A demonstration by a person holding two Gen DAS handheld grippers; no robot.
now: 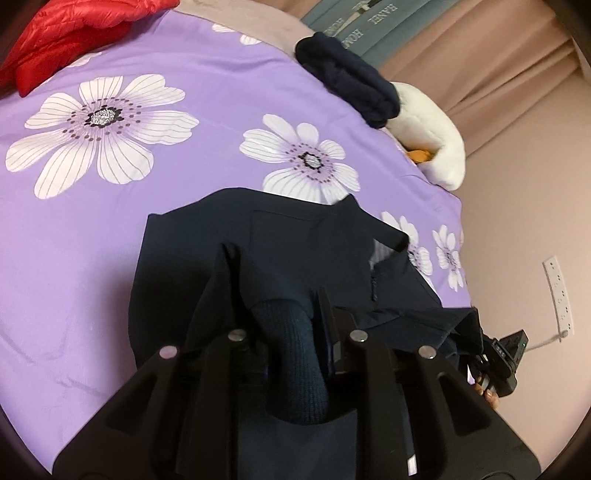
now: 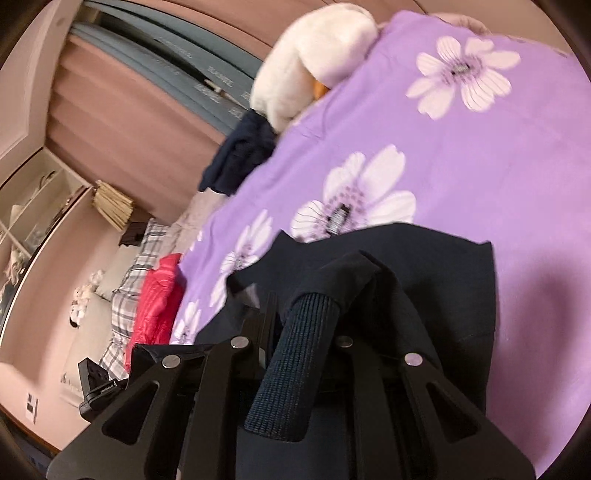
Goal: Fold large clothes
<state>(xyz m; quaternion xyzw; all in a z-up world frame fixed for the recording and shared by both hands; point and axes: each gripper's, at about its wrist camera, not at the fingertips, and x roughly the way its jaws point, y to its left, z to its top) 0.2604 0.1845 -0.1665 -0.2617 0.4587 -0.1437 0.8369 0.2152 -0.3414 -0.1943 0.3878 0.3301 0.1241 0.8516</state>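
1. The left gripper (image 1: 275, 291) fills the 6 o'clock part of the left wrist view, its jaws clamped on a ribbed, dark blue cuff of the navy jacket (image 1: 295, 236).
2. The right gripper (image 2: 314, 295) sits at 6 o'clock in the right wrist view, its jaws likewise clamped on a ribbed cuff of the same jacket, with plain navy cloth draped over the far end of the cuff.
3. The jacket lies on the bed, spread over the purple bedspread (image 1: 207, 92) with its large white flowers; in the left wrist view it runs from the centre down toward 6 o'clock, and its collar and zip show toward 3 o'clock of the gripper.
4. A red padded garment (image 1: 70, 33) lies at 11 o'clock in the left wrist view, on the far edge of the bedspread.
5. A folded dark blue garment (image 1: 347, 81) sits at 1 o'clock, touching a white plush toy (image 1: 432, 136) just beside it, at the edge of the bed.
6. Pink curtains (image 1: 480, 48) hang behind them.
7. At 4 o'clock in the left wrist view, part of the other gripper's body and some fingers (image 1: 487, 391) of the person show past the jacket's edge.
8. In the right wrist view a checked pillow (image 2: 129, 280) lies at 8 o'clock beside the red garment.
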